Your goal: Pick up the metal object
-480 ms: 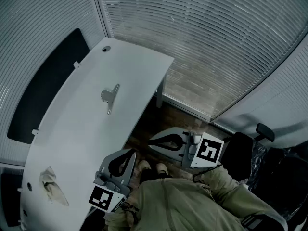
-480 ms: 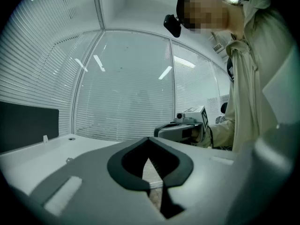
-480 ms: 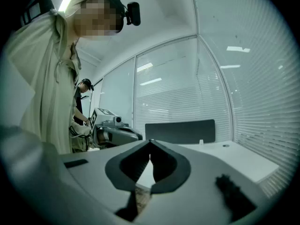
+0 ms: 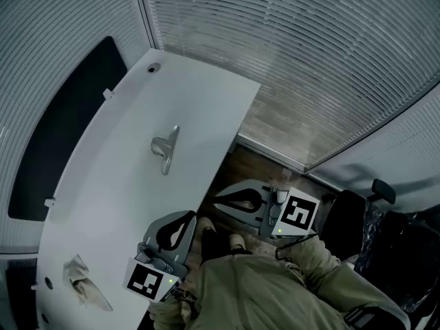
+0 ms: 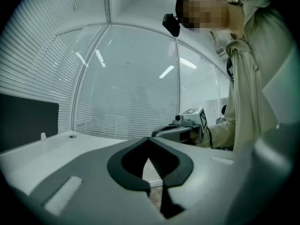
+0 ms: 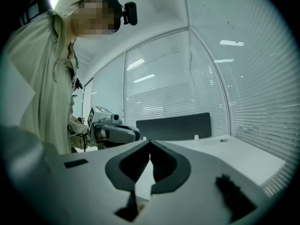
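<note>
The metal object lies alone on the white bench, about midway across it and in its far half. A crumpled tissue lies near the bench's near end. The left hand-held gripper hangs at the bench's right edge, clenched on nothing. The right hand-held gripper is past that edge, also clenched and empty. Both are well apart from the object.
</note>
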Available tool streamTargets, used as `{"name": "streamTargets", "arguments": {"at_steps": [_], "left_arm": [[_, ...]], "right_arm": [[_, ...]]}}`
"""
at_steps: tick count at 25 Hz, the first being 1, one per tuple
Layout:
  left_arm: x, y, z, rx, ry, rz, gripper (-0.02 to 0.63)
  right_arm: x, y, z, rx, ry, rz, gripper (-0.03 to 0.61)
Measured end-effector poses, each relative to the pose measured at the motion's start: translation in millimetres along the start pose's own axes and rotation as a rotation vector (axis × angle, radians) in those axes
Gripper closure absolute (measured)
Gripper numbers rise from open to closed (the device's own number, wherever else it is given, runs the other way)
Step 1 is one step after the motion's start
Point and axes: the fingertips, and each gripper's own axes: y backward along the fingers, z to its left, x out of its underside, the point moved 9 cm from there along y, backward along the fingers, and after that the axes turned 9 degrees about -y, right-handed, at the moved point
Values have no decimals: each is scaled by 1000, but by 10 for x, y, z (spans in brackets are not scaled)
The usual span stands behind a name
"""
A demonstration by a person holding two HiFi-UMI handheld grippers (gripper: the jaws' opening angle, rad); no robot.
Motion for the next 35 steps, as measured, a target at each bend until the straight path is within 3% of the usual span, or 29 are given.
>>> {"name": "streamTargets", "arguments": {"at_steps": [7,13,17,23,25,31,35], "left_arm": [[184,-39,698,6,19,-19,607],[302,-112,995,22,77,-19,607],[413,-144,1111,21,134,54,607],[488,-268,1337,-3,191,100,607],[510,-311,1414,-17,207,108,607],[605,-386,1610,-63,242,127,607],[652,-416,1693,-81,256,145,607]], "right_arm": [[9,-517,-418,36,-19,48,575],[132,-805,-673,41,-89,75,575],[238,-974,-881,25,-172,105,569],[472,-1448,-1292,102,-162,271,329],[542,-1637,-1443,119,-151,334,279],[744,-2109,-1912,201,-134,460,244],[856,-2345,-2070,183,-120,533,241]]}}
